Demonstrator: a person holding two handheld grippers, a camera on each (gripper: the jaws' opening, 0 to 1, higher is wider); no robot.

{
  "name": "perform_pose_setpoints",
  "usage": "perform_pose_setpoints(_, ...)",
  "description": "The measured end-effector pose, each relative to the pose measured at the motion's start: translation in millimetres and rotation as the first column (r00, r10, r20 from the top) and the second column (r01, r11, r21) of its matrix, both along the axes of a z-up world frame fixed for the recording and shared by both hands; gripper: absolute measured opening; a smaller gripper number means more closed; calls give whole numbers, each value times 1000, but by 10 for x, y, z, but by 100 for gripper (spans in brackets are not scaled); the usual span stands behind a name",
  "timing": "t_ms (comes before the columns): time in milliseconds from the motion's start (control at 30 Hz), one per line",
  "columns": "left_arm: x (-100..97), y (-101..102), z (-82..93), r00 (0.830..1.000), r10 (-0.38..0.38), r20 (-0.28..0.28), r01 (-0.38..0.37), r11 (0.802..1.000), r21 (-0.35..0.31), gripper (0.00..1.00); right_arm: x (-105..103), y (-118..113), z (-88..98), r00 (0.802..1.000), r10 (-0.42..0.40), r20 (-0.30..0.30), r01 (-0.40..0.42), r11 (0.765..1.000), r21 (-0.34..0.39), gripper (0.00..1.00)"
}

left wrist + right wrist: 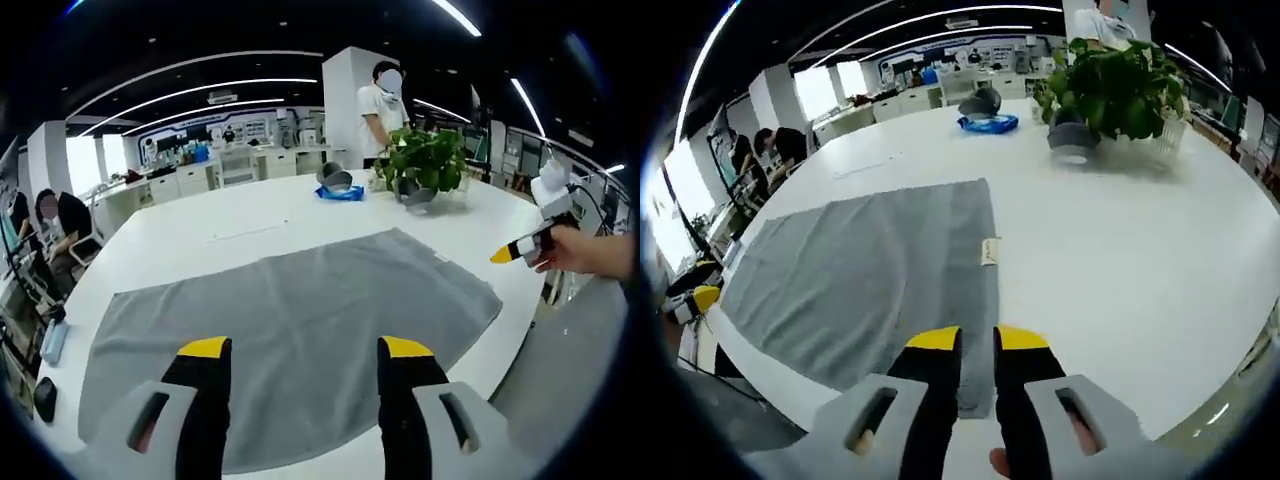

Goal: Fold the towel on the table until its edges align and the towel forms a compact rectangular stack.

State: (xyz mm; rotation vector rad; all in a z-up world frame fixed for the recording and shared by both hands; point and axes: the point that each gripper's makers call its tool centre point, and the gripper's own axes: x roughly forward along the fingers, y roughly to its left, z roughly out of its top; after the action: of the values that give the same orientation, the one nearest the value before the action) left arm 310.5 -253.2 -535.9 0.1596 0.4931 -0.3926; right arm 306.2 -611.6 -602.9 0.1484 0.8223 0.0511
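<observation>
**Grey towel flat, both grippers poised at its near edge**

Grey terry cloth lay spread in 1 layer on the white table, so the towel had not yet been folded. Your left gripper hovered over the near hem with its jaws set wide and holding nothing. Your right gripper sat above the near right corner, jaws drawn narrow with only a slim gap, also holding nothing as far as the right gripper view showed.

To do the first fold cleanly, you would likely have needed to open the right jaws wider, pinch both near corners low on the hem, and carry them together to the far edge so the sides met squarely.

The towel looked soft, matte and limp, a rough rectangle with a small pale label on 1 side. The table was smooth, glossy and round-edged. Beyond stood a leafy potted plant and a blue cloth, well apart from the towel.
</observation>
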Motion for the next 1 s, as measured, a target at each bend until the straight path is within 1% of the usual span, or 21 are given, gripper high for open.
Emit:
perform_pose_setpoints(67,-2,-4,-2,1000,-3,0,3,1000,0,59,-64,29,-83,999,2,-44,-1,1000,24,12)
perform_pose_setpoints(133,-7,-11,-17,1000,-8,-6,8,1000,5,58,-132,103,-188,995,2,-102,6,997,79,14)
perform_pose_setpoints(167,-13,-20,-34,1000,-12,-14,12,1000,10,57,-151,117,-225,993,6,-120,5,996,87,14)
perform_pose_setpoints(233,-27,-30,-56,1000,-17,-26,18,1000,18,55,-162,108,-278,990,8,-138,3,997,78,15)
perform_pose_setpoints(333,-26,-32,-56,1000,-20,-23,21,999,27,53,-220,50,-343,984,2,-176,5,999,40,14)
perform_pose_setpoints(500,-34,-52,-68,999,-27,-31,28,999,17,53,-263,52,-410,978,-5,-206,18,998,59,14)
perform_pose_setpoints(667,-52,-112,-90,998,-51,-47,51,999,3,52,-287,77,-490,970,31,-242,-26,999,23,13)
perform_pose_setpoints(733,-64,-168,-79,997,-66,-51,65,998,-25,51,-296,102,-520,966,41,-254,-34,999,28,13)
perform_pose_setpoints(767,-73,-200,-65,996,-74,-53,71,997,-42,51,-314,122,-556,961,49,-271,-42,999,32,14)
perform_pose_setpoints(800,-78,-214,-58,996,-76,-56,73,996,-48,51,-356,146,-613,951,64,-301,-57,998,34,13)
perform_pose_setpoints(833,-81,-236,-47,995,-81,-56,78,996,-54,51,-284,91,-570,964,65,-257,-70,997,-11,11)
perform_pose_setpoints(867,-84,-255,-36,995,-85,-56,82,995,-54,51,-366,116,-591,952,57,-302,-61,998,-3,10)
perform_pose_setpoints(900,-90,-296,-18,994,-96,-53,93,994,-50,51,-306,127,-576,960,71,-270,-76,997,-8,9)
perform_pose_setpoints(933,-92,-325,-9,993,-105,-52,103,994,-46,50,-317,113,-584,957,65,-282,-69,998,-5,9)
perform_pose_setpoints(1000,-100,-423,4,989,-136,-61,133,990,-45,50,-316,98,-588,958,63,-281,-68,998,-8,8)
